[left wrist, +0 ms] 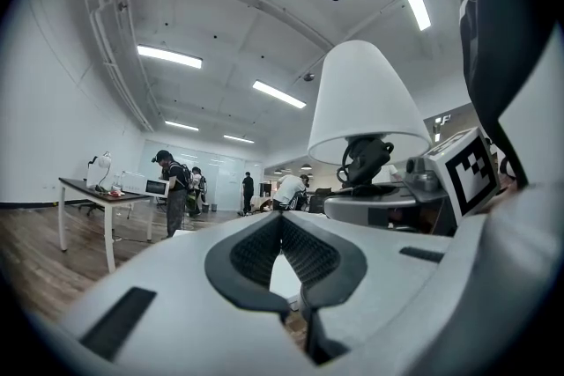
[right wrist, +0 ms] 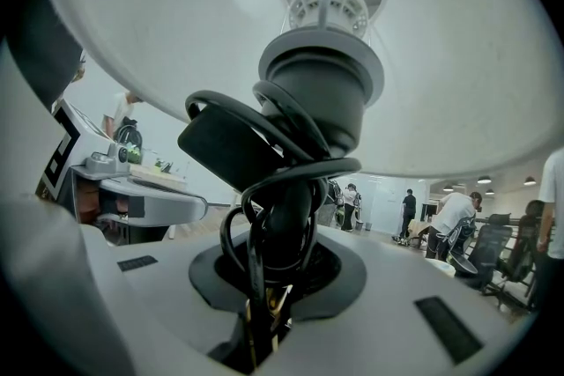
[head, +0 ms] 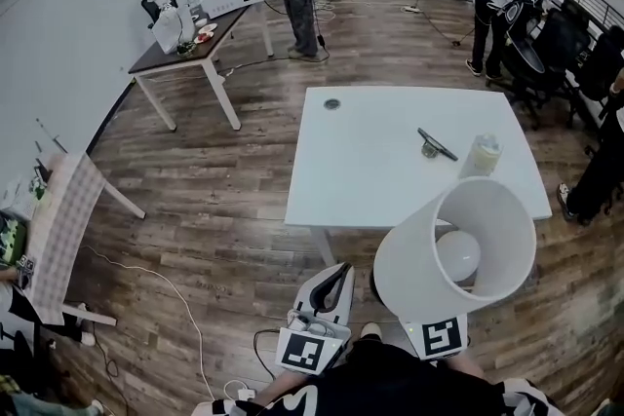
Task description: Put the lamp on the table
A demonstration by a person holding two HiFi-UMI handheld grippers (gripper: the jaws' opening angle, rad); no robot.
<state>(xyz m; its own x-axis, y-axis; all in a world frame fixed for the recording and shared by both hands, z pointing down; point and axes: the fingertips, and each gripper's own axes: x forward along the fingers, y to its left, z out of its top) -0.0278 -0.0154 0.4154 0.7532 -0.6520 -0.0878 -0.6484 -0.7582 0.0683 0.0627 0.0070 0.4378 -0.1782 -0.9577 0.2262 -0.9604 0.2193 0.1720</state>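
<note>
Gripping lamp (head: 419, 258), right tool (right wrist: 280, 282); left tool (left wrist: 281, 216) seemingly closed.

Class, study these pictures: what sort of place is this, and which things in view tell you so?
Most likely an open-plan office or lab workspace. A white table and a dark-topped desk stand on a wood floor, office chairs cluster at the right, and long strip lights run along the ceiling.

We see the white tabletop (head: 370, 185) standing on the wooden floor (head: 214, 209); on it lie a small dark disc (head: 332, 103), a black flat gadget (head: 436, 145) and a pale bottle (head: 482, 154).
</note>
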